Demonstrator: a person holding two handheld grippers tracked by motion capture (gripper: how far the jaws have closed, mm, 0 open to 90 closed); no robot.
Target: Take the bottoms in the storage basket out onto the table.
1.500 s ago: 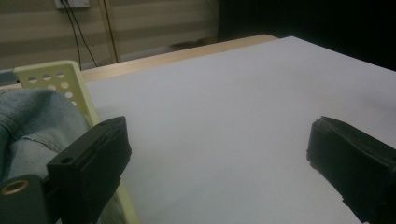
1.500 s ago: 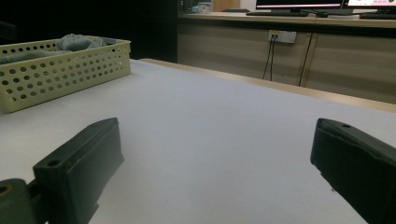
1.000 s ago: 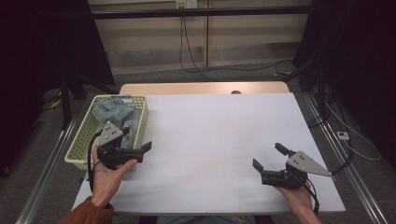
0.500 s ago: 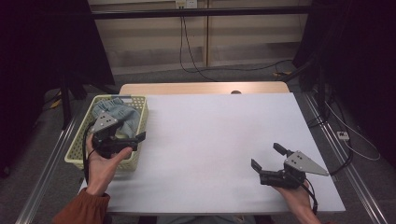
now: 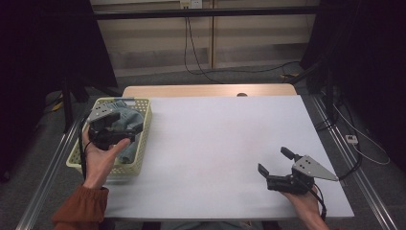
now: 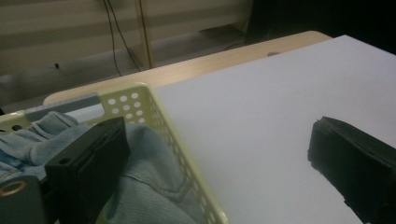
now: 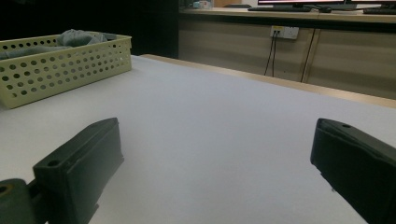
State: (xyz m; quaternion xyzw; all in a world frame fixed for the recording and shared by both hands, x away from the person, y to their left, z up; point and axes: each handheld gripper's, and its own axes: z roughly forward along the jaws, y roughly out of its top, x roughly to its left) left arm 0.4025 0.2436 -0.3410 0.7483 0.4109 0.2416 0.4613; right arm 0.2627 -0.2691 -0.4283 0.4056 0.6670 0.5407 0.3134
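Both claws gape: left claw (image 5: 125, 133) straddles the basket (image 5: 146, 125) rim over denim (image 6: 149, 186); right claw (image 5: 273, 167) above bare tabletop (image 5: 215, 143).

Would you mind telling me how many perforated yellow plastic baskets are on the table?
1: the perforated yellow plastic basket sits at the white table's left edge, holding crumpled blue denim cloth.

In the high view, the basket (image 5: 142, 125) sits at the left edge of the tabletop (image 5: 225, 143), with the jeans (image 5: 128, 122) lying in it. The left hand-held gripper (image 5: 125, 132) hangs over the basket, above the jeans. The right hand-held gripper (image 5: 273, 167) is at the lower right of the frame, well apart from the basket.
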